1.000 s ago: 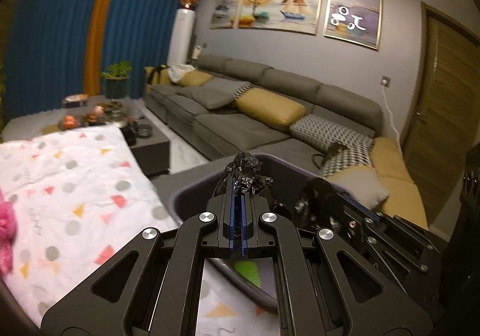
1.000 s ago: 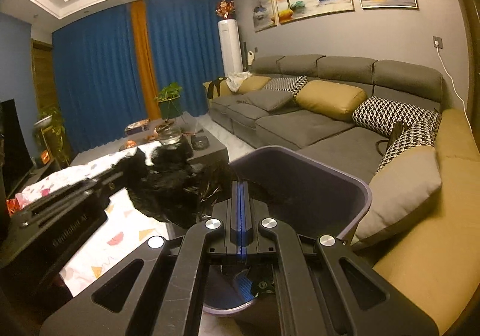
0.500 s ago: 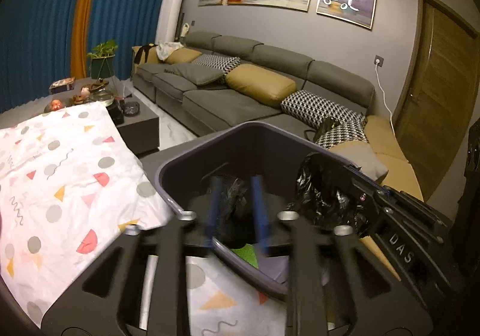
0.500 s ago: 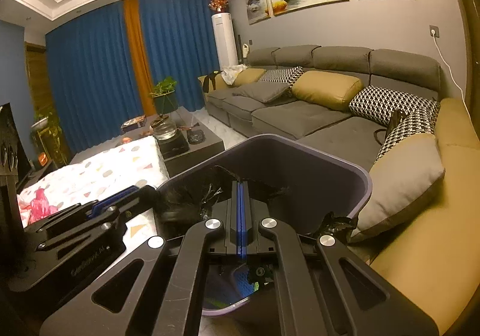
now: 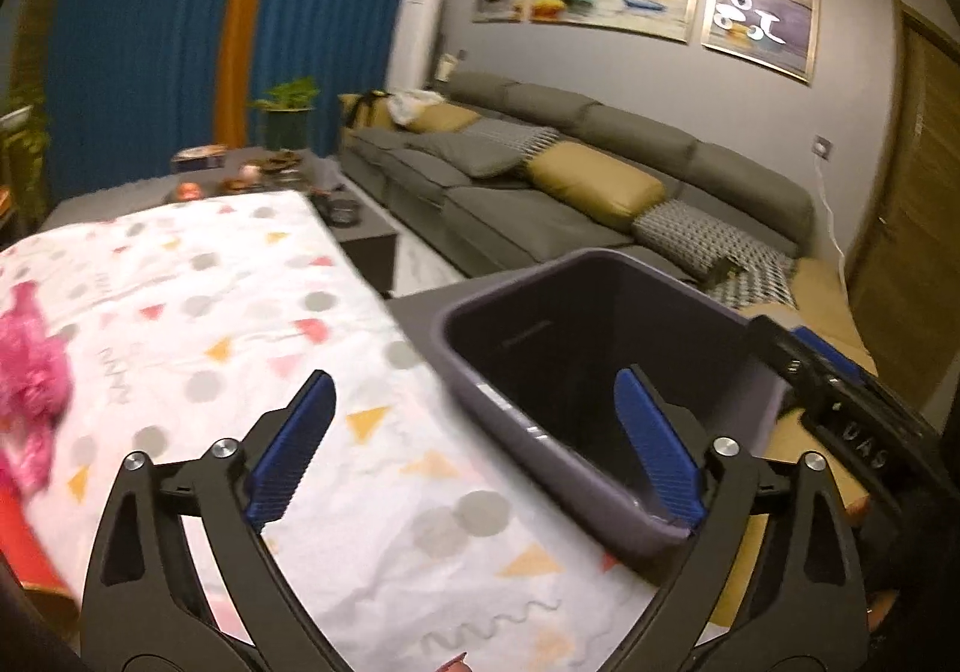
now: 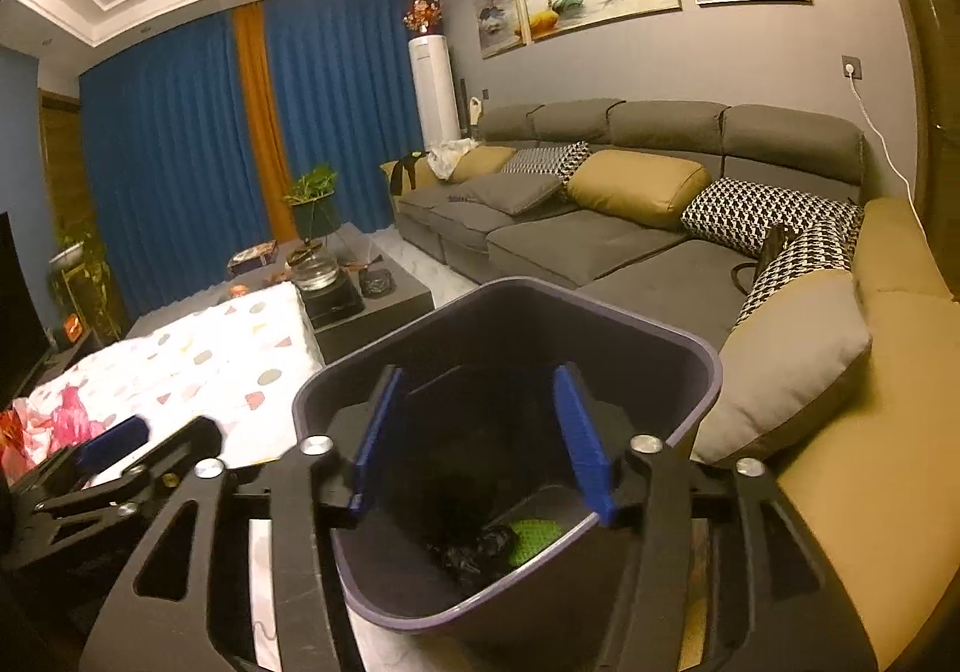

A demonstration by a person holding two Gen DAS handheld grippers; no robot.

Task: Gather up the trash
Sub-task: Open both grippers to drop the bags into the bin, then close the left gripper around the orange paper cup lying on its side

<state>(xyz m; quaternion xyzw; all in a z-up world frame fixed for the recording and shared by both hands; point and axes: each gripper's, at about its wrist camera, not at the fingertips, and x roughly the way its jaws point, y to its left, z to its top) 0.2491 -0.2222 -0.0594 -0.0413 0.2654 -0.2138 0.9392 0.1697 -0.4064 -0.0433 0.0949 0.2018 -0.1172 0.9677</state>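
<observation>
The left gripper (image 5: 474, 444) has just opened wide, empty, by the bin's (image 6: 690, 354) left rim. The right gripper (image 6: 480, 441) has just opened over the bin. Both black bags (image 6: 474, 549) now lie inside it.

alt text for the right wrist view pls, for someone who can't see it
The right gripper hangs open over a dark bin, with nothing between its blue pads; black crumpled trash and a green item lie at the bottom. Left, the left gripper by a patterned cloth; behind, a grey sofa.
</observation>
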